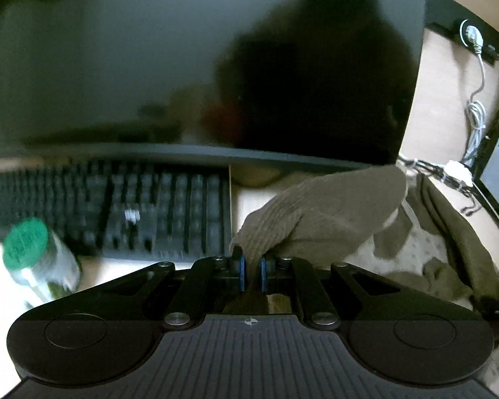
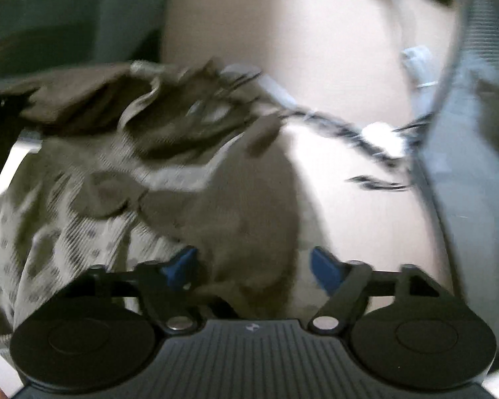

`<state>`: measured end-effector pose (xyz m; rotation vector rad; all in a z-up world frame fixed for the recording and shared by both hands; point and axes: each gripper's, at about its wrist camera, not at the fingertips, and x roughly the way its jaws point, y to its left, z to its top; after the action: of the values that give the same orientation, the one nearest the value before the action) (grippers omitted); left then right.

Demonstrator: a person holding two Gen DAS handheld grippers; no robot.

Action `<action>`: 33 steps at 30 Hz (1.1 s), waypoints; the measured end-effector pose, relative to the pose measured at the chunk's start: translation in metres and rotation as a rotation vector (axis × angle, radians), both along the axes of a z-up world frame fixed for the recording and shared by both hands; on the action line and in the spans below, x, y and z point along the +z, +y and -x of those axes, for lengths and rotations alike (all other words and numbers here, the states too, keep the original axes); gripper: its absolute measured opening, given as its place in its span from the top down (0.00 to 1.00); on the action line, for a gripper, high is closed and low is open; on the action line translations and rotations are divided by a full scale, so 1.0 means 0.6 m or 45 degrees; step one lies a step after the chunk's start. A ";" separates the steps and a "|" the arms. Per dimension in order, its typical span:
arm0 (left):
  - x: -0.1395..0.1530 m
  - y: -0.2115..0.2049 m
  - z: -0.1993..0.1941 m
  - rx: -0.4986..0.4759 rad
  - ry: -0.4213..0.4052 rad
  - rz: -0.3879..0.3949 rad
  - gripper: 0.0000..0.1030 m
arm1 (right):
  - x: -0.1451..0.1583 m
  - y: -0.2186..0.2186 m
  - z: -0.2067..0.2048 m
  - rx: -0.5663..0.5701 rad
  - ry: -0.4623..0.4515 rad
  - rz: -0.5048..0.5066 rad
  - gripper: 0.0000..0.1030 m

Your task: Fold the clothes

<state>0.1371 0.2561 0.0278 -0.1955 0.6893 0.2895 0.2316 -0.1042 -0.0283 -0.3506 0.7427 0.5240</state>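
Note:
An olive-brown garment with a pale patterned lining lies crumpled on a light wooden desk. In the left wrist view my left gripper is shut on a ribbed cuff or hem of the garment, lifted in front of a monitor. In the blurred right wrist view my right gripper is open, its blue pads apart, right over the garment, with brown fabric between and below the fingers. I cannot tell whether it touches the cloth.
A dark monitor and black keyboard stand behind the left gripper. A clear jar with a green lid is at left. White and black cables and a charger lie at right; cables also show in the right view.

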 end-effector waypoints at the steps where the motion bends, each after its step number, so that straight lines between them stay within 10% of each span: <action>1: 0.000 0.008 0.001 0.010 0.002 0.021 0.91 | -0.007 0.014 -0.009 0.050 0.026 0.039 0.52; 5: 0.007 0.051 0.003 0.067 -0.020 0.105 0.87 | 0.005 0.046 -0.072 0.106 -0.198 0.358 0.70; 9: 0.013 0.067 -0.001 0.146 -0.032 0.092 0.61 | 0.086 -0.007 -0.197 -0.435 -0.484 0.379 0.69; 14: 0.028 0.050 0.024 0.056 -0.080 0.103 0.29 | 0.134 -0.035 -0.176 -0.409 -0.406 0.057 0.40; 20: 0.010 -0.008 -0.008 -0.132 -0.068 0.164 0.25 | 0.044 0.020 -0.146 -0.057 0.063 -0.300 0.37; 25: -0.003 -0.057 -0.031 -0.239 -0.021 0.128 0.16 | -0.035 0.039 -0.105 0.070 0.151 -0.266 0.37; 33: -0.025 -0.095 -0.072 -0.384 0.035 0.047 0.10 | -0.016 -0.039 -0.015 0.213 0.198 -0.102 0.36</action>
<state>0.1805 0.1993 0.0127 -0.1209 0.7412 -0.0090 0.2409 -0.1274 -0.0381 -0.3008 0.8442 0.7434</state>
